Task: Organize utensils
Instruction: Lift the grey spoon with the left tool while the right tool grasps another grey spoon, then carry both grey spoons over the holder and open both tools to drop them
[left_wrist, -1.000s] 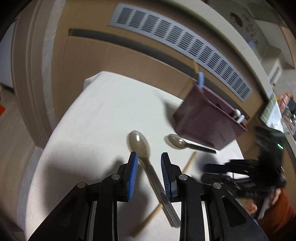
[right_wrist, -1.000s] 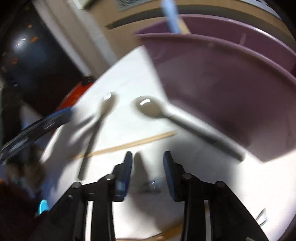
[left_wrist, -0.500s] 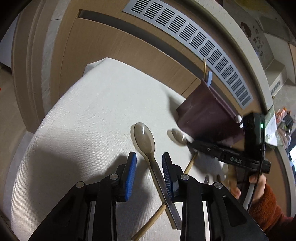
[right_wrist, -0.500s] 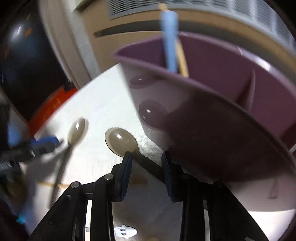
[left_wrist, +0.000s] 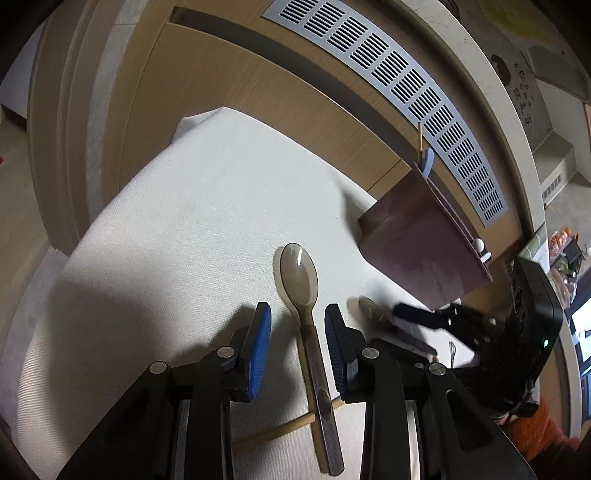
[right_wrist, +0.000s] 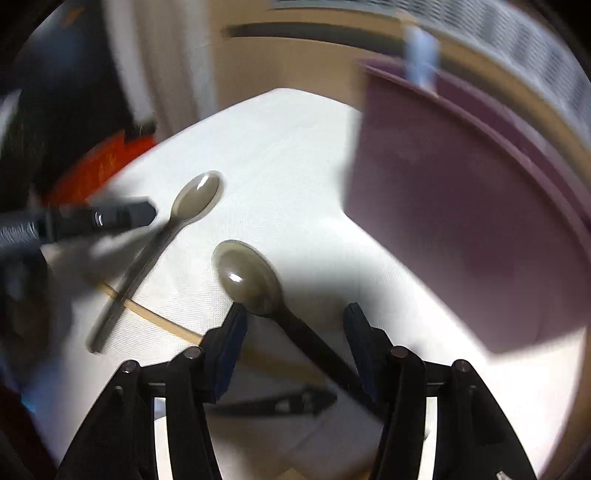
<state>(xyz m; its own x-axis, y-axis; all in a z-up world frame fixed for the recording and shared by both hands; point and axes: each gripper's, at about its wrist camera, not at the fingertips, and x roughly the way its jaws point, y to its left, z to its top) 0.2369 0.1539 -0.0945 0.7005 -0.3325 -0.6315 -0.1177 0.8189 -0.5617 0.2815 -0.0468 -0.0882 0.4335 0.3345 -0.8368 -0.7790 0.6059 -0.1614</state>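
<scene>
on the left, the left gripper (left_wrist: 297, 332) hangs low over the white-clothed table (left_wrist: 177, 229) with its fingers (left_wrist: 258, 343) spread and pinching nothing. the steel-handled spoon (left_wrist: 308, 325) lies right between them: its bowl points to the far side, just past the fingertips, and its long axis runs near-to-far, almost in line with the fingers, the handle passing back under the gripper. that handle rests across a wooden chopstick (left_wrist: 280, 430) lying crosswise at the near edge. the neck of the spoon sits a little nearer the right finger than the left, so closing here would probably catch it.

further right, the right gripper (right_wrist: 293, 332) is tilted down over the black-handled spoon (right_wrist: 251, 277), fingers (right_wrist: 231, 339) likewise apart and empty. this spoon runs on a diagonal, bowl far-left near the left fingertip, handle trailing near-right across the gap toward the right finger. each gripper is nearest its own spoon.

far right stands the purple utensil holder (right_wrist: 480, 229), upright, with a blue handle (left_wrist: 428, 162) and a stick already in it; both spoons lie outside it on the table.
</scene>
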